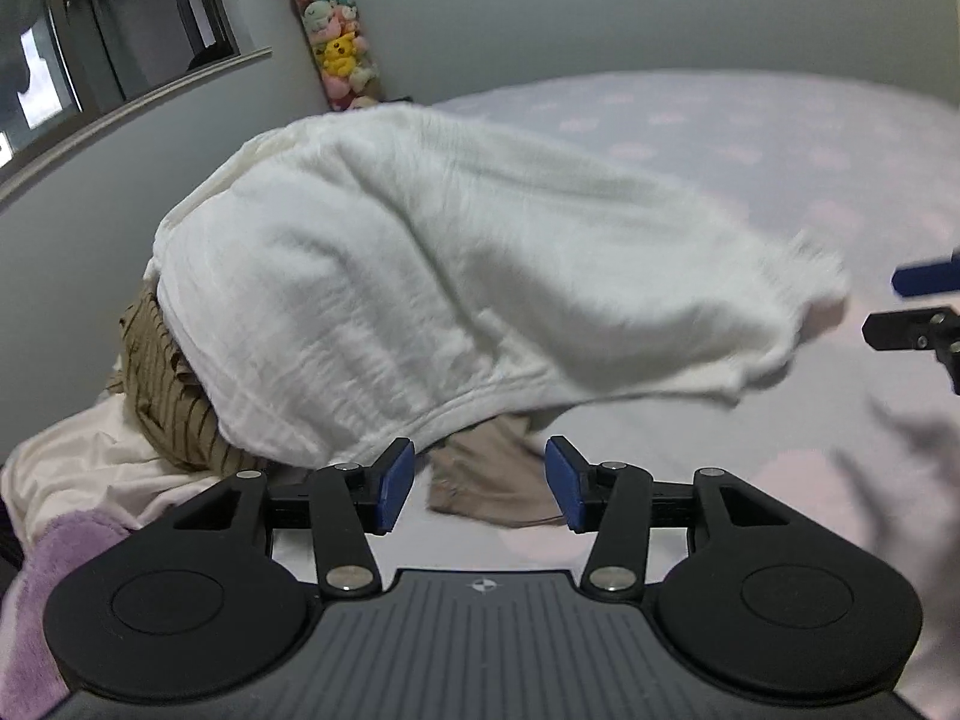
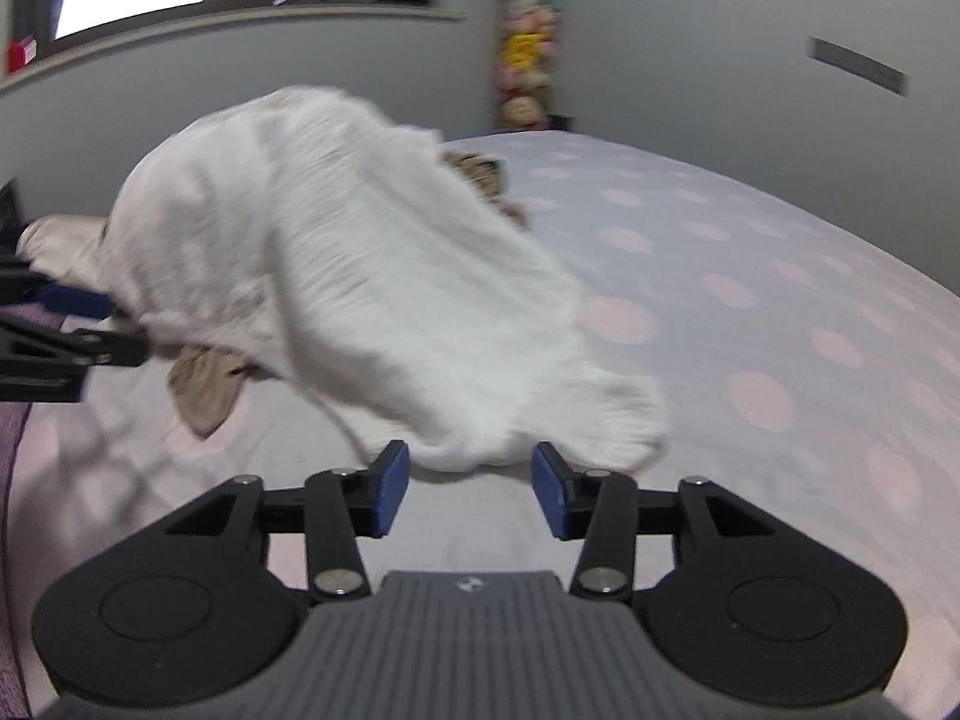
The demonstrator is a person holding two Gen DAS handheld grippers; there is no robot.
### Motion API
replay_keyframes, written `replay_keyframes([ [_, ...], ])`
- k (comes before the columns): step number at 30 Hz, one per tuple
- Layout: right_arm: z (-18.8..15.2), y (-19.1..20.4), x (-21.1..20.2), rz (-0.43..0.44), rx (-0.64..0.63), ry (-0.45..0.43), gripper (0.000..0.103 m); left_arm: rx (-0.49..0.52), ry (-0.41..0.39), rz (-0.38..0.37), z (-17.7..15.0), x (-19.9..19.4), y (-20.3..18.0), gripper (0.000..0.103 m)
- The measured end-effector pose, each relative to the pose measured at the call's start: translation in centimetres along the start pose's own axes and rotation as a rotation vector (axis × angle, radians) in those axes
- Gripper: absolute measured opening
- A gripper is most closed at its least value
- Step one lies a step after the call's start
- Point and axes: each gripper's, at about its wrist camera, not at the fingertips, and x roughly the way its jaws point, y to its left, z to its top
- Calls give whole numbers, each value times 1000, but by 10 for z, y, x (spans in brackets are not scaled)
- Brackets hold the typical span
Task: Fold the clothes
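A white crinkled garment (image 1: 450, 276) lies draped over a heap of clothes on the bed and looks blurred. Its hemmed edge hangs just beyond my left gripper (image 1: 480, 480), which is open with nothing between its blue pads (image 1: 396, 483). In the right wrist view the same white garment (image 2: 360, 300) ends in a corner lying on the sheet, right in front of my right gripper (image 2: 471, 489). That gripper is open too and its pads press on nothing. Each gripper shows at the edge of the other's view: the right gripper (image 1: 921, 306) and the left gripper (image 2: 90, 324).
Under the white cloth lie a tan striped garment (image 1: 162, 396), a beige piece (image 1: 498, 480), a cream garment (image 1: 90, 468) and a purple towel (image 1: 48, 570). The lilac sheet with pink dots (image 2: 780, 300) spreads to the right. Plush toys (image 1: 339, 42) hang in the wall corner, beside a window (image 1: 90, 30).
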Motion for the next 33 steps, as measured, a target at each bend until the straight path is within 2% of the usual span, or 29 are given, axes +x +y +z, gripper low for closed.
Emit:
replay_keyframes([
  [6,6,27,49,102,-104,53,61,186,17,142,-7,32,-12,48],
  [8,9,35,64,127,-140,66,66,215,38,193,-9,43,-10,48],
  [12,12,45,93,149,-203,88,69,202,84,269,-13,64,4,49],
  [14,13,47,109,145,-217,107,70,158,106,280,-14,71,14,49],
  [17,15,41,124,154,-180,110,74,33,129,266,-12,75,36,49],
  [21,17,33,135,165,-131,115,75,-127,110,250,-6,72,62,51],
  [23,17,33,135,166,-128,116,67,-187,97,235,-5,68,72,53],
  [25,19,33,132,158,-139,110,42,-239,92,213,-4,62,83,53],
  [26,20,33,130,151,-146,110,38,-260,97,199,-4,59,89,53],
  [27,20,32,128,139,-152,112,25,-282,97,195,-5,56,95,54],
  [28,20,31,126,121,-157,112,16,-300,92,203,-5,52,99,56],
  [29,19,29,124,96,-158,111,14,-314,85,215,-5,50,104,60],
  [31,17,21,118,57,-134,109,10,-331,76,220,-2,50,111,62],
  [32,16,15,114,48,-111,109,10,-344,68,189,1,51,113,62],
  [33,15,9,111,40,-89,109,9,-359,57,139,6,52,113,56],
])
